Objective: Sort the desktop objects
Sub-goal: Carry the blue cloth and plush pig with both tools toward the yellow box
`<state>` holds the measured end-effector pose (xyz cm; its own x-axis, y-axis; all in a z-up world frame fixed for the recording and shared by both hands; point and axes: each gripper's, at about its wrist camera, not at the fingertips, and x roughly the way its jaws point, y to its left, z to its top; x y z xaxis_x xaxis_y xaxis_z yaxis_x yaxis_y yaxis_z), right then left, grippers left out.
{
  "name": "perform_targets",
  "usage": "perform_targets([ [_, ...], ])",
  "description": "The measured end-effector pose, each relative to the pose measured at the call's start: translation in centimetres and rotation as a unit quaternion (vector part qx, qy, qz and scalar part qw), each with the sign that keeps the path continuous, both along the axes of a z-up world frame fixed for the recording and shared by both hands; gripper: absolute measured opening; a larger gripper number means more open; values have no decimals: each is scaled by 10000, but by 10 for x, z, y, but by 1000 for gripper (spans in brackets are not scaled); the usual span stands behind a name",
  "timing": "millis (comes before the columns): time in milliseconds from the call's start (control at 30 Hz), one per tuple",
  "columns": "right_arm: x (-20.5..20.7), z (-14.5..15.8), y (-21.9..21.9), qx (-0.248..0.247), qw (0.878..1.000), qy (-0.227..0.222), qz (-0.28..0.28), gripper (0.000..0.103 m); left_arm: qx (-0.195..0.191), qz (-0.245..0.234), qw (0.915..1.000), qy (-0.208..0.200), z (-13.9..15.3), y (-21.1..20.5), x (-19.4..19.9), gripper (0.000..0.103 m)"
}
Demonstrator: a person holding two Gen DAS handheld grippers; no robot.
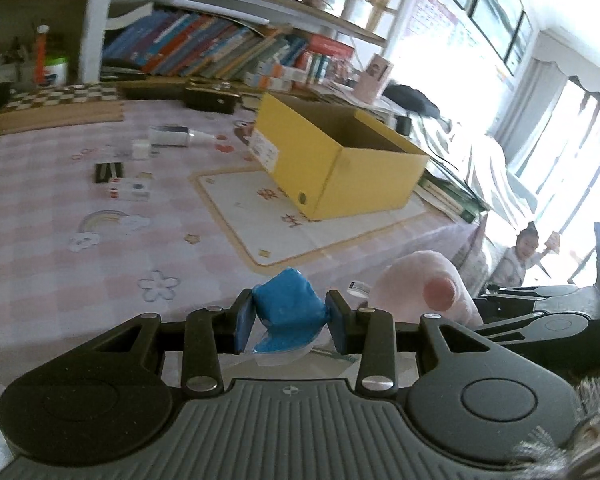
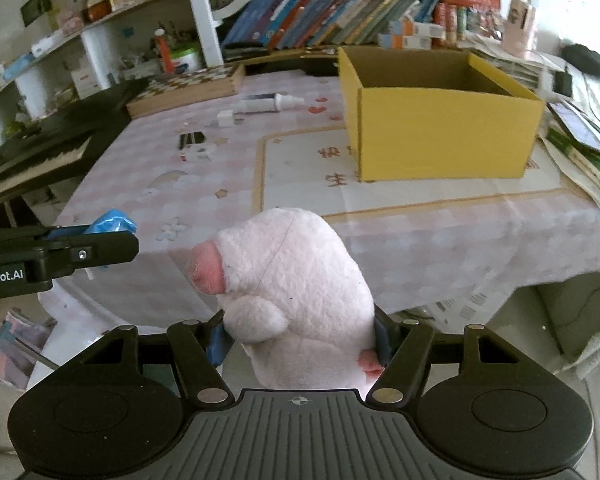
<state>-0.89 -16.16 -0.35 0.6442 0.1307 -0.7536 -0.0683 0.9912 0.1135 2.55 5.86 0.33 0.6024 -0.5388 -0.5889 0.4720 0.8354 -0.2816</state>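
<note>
My left gripper (image 1: 290, 320) is shut on a small blue packet (image 1: 288, 306), held above the near edge of the pink checked tablecloth (image 1: 60, 240). My right gripper (image 2: 300, 336) is shut on a pink plush pig (image 2: 296, 280), whose snout points left; the pig also shows at the right of the left wrist view as the plush pig (image 1: 420, 284). The left gripper (image 2: 100, 240) with its blue packet (image 2: 114, 220) appears at the left of the right wrist view. An open yellow cardboard box (image 2: 440, 128) stands on a cream mat (image 2: 300, 176) farther back; box (image 1: 340, 160).
On the cloth lie a tube (image 1: 172, 136), a white cube (image 1: 140, 149), a black striped item (image 1: 109, 172) and a small white carton (image 1: 130, 191). A chessboard box (image 2: 188, 88) and book shelves (image 2: 320, 12) stand behind. Stacked books (image 2: 580, 148) lie right of the box. A child (image 1: 520, 256) is beyond the table.
</note>
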Motion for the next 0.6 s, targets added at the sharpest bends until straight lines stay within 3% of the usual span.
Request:
perform_targets([
  [600,-19,-6,-66,93,9966,105,-818,67,121,-958,9953,15,-1,-81,12,35],
])
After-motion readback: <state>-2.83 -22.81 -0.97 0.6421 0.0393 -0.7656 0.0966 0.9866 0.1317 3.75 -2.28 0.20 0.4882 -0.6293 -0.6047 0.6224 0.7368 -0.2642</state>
